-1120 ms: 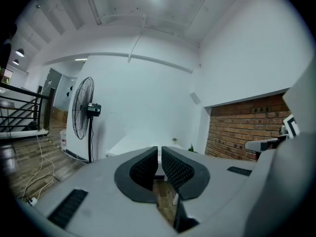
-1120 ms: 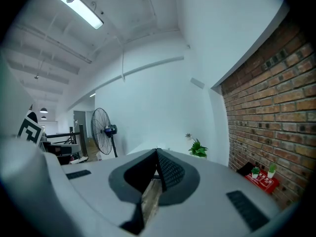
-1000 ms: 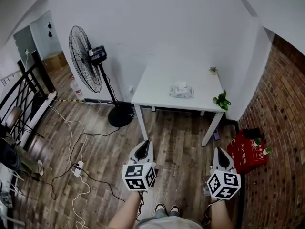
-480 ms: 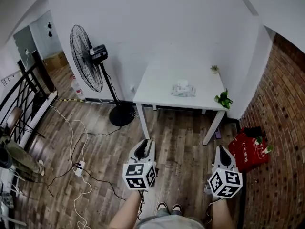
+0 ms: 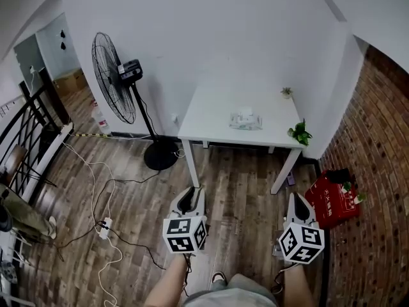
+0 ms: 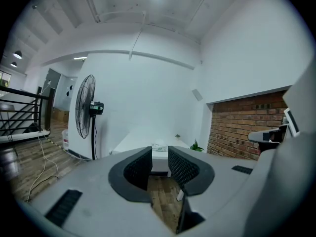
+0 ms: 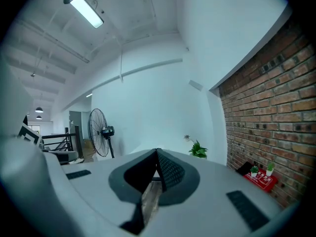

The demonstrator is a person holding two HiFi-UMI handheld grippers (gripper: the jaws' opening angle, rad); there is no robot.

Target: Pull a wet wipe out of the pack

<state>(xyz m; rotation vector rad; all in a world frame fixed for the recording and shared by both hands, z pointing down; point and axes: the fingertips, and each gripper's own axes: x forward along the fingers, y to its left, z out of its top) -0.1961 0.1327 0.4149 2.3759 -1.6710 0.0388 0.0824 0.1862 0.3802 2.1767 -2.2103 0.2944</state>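
Note:
The wet wipe pack [image 5: 245,121] lies on a white table [image 5: 211,117] against the far wall, well ahead of both grippers. In the left gripper view the pack [image 6: 158,146] shows small between the jaws. My left gripper [image 5: 193,193] hangs over the wooden floor, and its jaws [image 6: 159,160] stand a little apart with nothing between them. My right gripper [image 5: 296,199] is level with it on the right; its jaws [image 7: 157,155] meet at the tip and hold nothing. Neither gripper is near the table.
A standing fan [image 5: 114,78] is left of the table, with cables [image 5: 102,197] trailing over the floor. Two small plants [image 5: 298,133] sit at the table's right edge. A red crate [image 5: 332,200] stands by the brick wall on the right. A black railing [image 5: 25,133] runs along the left.
Both grippers have shifted only slightly in the head view and kept their jaw states. The person's feet have moved at the bottom edge. The pack has not moved.

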